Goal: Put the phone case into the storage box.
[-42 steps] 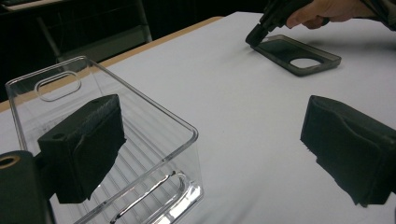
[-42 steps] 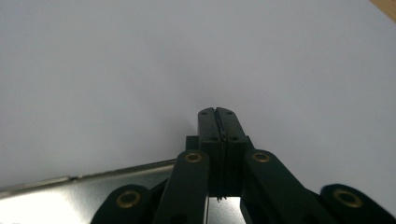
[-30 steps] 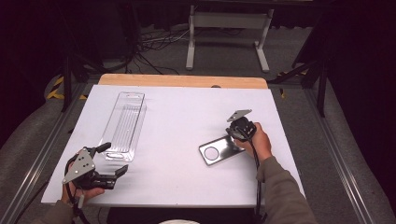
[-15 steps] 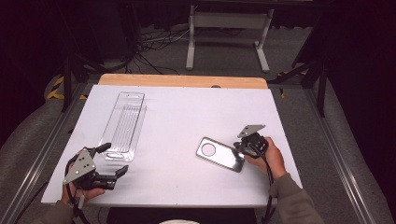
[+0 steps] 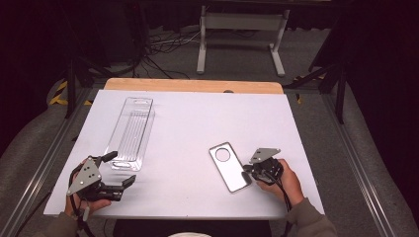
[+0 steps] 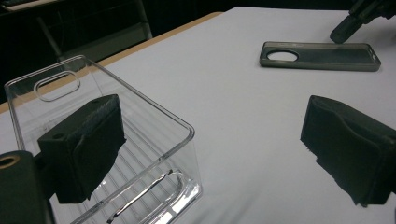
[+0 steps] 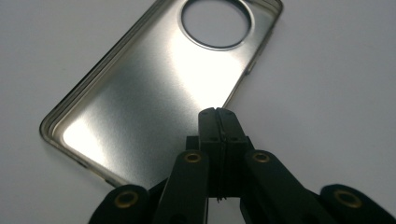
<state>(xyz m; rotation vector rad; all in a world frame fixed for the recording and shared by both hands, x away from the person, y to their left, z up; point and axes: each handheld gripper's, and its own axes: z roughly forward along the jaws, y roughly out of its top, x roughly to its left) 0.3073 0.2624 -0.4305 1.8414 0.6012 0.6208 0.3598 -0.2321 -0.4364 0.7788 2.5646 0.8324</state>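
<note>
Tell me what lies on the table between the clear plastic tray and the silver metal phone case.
Nothing: in the high view, only bare white table separates the clear plastic tray from the silver metal phone case.

High view: above, facing forward-down over table (image 5: pixel 197 123). Gripper views: low, close; all share phone case (image 5: pixel 230 167).

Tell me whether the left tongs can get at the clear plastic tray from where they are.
Probably yes. The left tongs stand open right at the near end of the clear plastic tray, one jaw already behind its near wall in the left gripper view, and nothing lies between them on the white table.
</note>
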